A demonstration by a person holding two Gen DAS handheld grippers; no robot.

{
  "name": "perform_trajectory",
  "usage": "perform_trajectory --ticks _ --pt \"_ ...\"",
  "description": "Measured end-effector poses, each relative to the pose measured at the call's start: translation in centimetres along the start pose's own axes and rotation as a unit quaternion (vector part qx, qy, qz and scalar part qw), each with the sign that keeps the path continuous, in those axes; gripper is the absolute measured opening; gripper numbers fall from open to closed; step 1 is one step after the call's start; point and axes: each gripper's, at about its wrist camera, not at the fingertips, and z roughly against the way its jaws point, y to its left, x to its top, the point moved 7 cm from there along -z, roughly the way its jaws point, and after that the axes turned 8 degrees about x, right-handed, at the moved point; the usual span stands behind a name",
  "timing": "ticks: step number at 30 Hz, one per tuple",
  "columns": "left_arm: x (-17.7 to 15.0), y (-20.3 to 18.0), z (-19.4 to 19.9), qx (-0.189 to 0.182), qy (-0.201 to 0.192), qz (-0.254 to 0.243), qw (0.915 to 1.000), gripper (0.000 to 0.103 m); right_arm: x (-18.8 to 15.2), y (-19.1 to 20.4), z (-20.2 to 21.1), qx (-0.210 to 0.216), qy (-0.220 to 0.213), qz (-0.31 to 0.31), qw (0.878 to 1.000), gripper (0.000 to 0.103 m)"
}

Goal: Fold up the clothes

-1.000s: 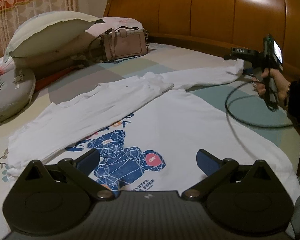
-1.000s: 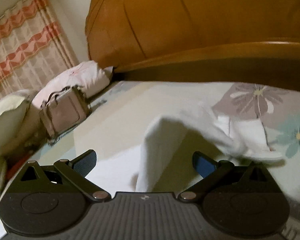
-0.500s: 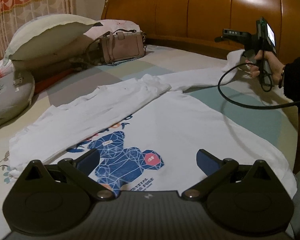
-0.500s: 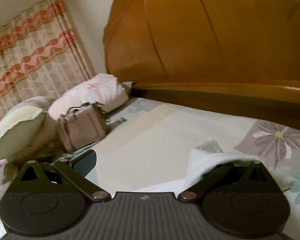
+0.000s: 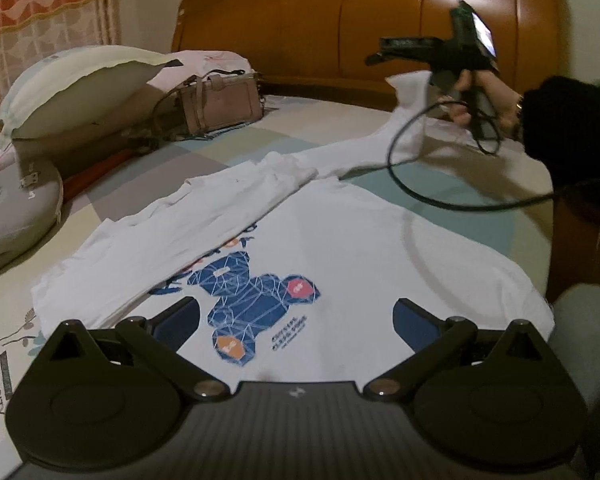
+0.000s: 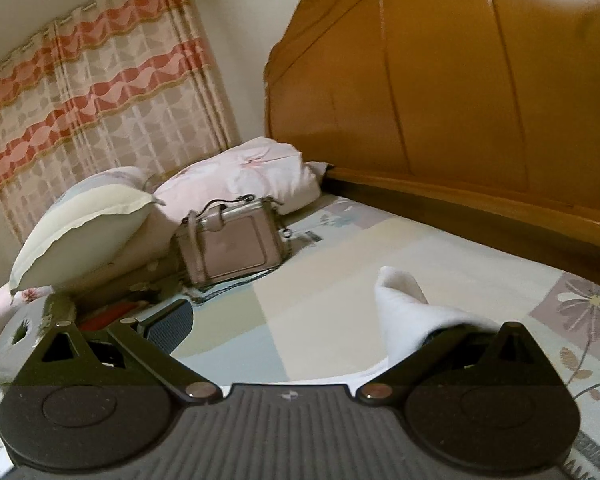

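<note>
The white long-sleeve shirt [image 5: 340, 240] is lying flat on the bed [image 5: 440, 184], one sleeve folded across it. The left gripper [image 5: 296, 320] is hovering wide open, empty, above the hem. The right gripper [image 6: 300, 320] is lifting the other sleeve's cuff [image 6: 404, 304] over bare mattress near the headboard [image 6: 460, 100]; its grip on the cloth is unclear.

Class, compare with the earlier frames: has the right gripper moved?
Yes. The right gripper has risen, lifting the white sleeve higher against the wooden headboard in the left wrist view.

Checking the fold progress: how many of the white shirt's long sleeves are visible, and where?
2. One sleeve lies folded across the white shirt on its left side. The other sleeve is lifted toward the headboard, draped over the right hand-held gripper.
</note>
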Motion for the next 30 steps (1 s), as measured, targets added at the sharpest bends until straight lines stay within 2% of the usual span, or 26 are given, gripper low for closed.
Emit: perform_trajectory --ticks 6,14,30 --pt "-1.0 1.1 1.1 0.005 0.007 -0.012 0.9999 0.102 0.0 3.7 -1.0 0.012 0.013 0.019 1.000 0.103" --pt "-2.7 3.0 2.5 0.011 0.015 -0.001 0.9998 0.102 -0.7 8.8 -3.5 0.036 0.033 0.035 0.998 0.103" --pt "-5.3 5.1 5.1 0.025 0.033 0.015 0.9990 0.102 -5.2 20.0 -9.0 0.101 0.072 0.070 0.990 0.103"
